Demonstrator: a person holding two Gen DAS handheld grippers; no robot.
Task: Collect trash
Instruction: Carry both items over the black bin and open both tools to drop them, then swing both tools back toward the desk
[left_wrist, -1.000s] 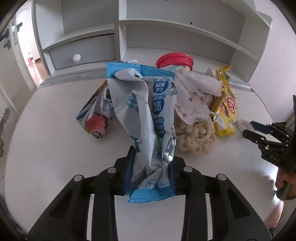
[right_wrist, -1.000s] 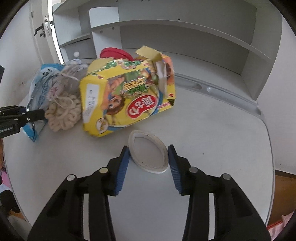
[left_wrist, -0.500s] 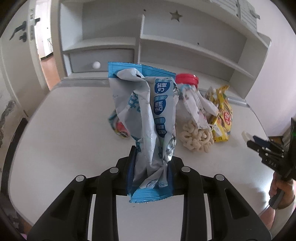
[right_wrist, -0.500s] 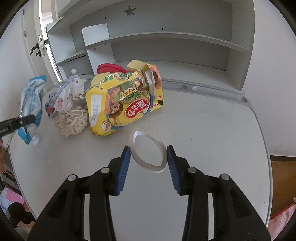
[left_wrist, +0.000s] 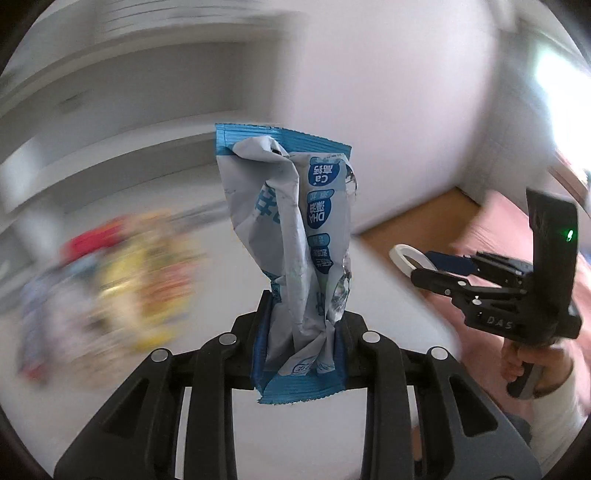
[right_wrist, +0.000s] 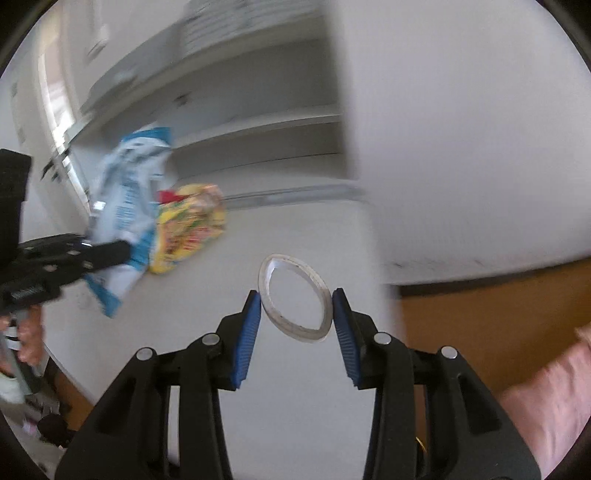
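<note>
My left gripper (left_wrist: 301, 332) is shut on a crumpled blue and white snack wrapper (left_wrist: 295, 236) and holds it upright in the air; the wrapper also shows in the right wrist view (right_wrist: 125, 214). My right gripper (right_wrist: 297, 314) is shut on a squashed white ring (right_wrist: 295, 299), pinched between its blue pads and lifted off the table. The ring (left_wrist: 410, 256) and right gripper (left_wrist: 424, 266) show at the right of the left wrist view. A yellow snack bag (right_wrist: 188, 229) and more trash lie blurred on the table.
The white table (right_wrist: 295, 406) ends at the right, with wooden floor (right_wrist: 498, 306) below. A shelf unit (right_wrist: 258, 110) stands behind the table. A pink fabric surface (right_wrist: 546, 398) is at the lower right. The pile of trash (left_wrist: 110, 277) is blurred at the left.
Both grippers have lifted and swung right, away from the trash pile, each keeping its hold. The views are blurred with motion, and the table's right edge and floor have come into view.
</note>
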